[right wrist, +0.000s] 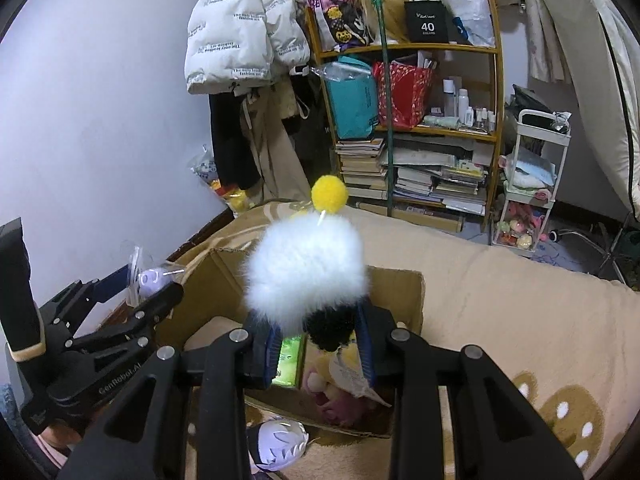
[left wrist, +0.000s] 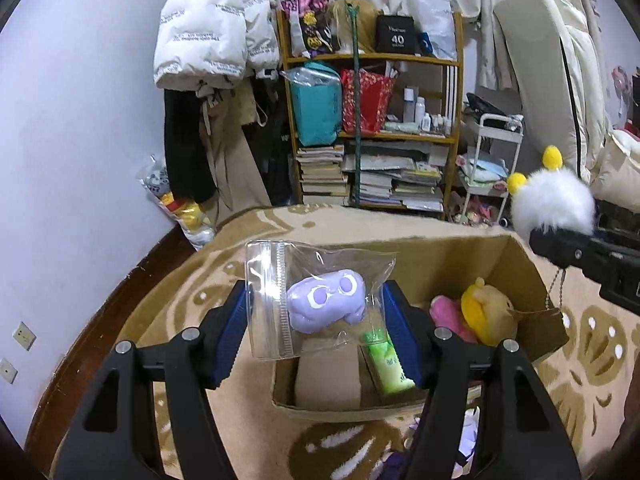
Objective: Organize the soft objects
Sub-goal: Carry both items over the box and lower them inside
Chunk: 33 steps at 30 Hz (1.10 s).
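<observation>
The cardboard box [left wrist: 500, 256] on the bed's tan blanket [left wrist: 208, 280] already holds a yellow plush [left wrist: 486, 312], a pink plush [left wrist: 450, 316] and a green tube [left wrist: 390, 364]. My right gripper [right wrist: 316, 340] pinches the white fluffy toy [right wrist: 306, 276] above the box. My left gripper [left wrist: 316, 320] pinches a bagged purple plush [left wrist: 326, 304] over the box's near corner. A pale purple toy [right wrist: 280, 440] still lies outside, so I judge it roughly half done.
</observation>
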Tool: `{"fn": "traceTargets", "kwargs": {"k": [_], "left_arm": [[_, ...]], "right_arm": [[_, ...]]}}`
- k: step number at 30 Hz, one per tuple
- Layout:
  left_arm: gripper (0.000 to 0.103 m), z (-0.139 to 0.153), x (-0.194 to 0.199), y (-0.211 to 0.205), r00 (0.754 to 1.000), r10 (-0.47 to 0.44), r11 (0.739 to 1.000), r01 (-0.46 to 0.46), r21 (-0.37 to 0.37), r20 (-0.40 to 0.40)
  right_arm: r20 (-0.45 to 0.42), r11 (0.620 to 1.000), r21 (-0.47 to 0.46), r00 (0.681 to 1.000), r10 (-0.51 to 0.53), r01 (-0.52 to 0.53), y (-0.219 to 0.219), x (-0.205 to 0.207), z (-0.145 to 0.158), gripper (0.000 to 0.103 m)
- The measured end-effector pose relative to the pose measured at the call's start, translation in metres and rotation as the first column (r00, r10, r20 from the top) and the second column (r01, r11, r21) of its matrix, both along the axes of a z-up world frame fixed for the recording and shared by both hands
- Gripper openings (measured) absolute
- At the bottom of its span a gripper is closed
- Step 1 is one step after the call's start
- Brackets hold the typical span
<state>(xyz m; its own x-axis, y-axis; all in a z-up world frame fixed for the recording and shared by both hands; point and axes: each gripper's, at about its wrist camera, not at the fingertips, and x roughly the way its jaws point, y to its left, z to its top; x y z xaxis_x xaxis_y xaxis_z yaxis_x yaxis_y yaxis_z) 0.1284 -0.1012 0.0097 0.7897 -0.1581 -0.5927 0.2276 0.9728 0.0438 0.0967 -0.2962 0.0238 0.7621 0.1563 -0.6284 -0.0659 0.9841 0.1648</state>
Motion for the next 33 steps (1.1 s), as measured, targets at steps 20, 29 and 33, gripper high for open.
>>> {"fn": "traceTargets", "kwargs": {"k": [20, 29, 33], "left_arm": [[0.068, -0.026, 0.010, -0.014, 0.996, -0.049, 0.999, 0.050, 0.004, -0.081], [0.070, -0.034, 0.016, -0.012, 0.990, -0.052, 0.999, 0.051, -0.008, -0.129], [0.072, -0.036, 0.018, -0.011, 0.988, -0.055, 0.998, 0.054, -0.010, -0.147]], "right_arm": [[-0.086, 0.999, 0.041, 0.996, 0.023, -0.019, 0.002, 0.011, -0.031, 0.036], [-0.163, 0.999, 0.046, 0.986, 0.022, -0.014, 0.006, 0.018, -0.053, 0.038], [-0.173, 0.997, 0.074, 0.985, 0.014, -0.001, 0.002, 0.017, -0.056, 0.053]]}}
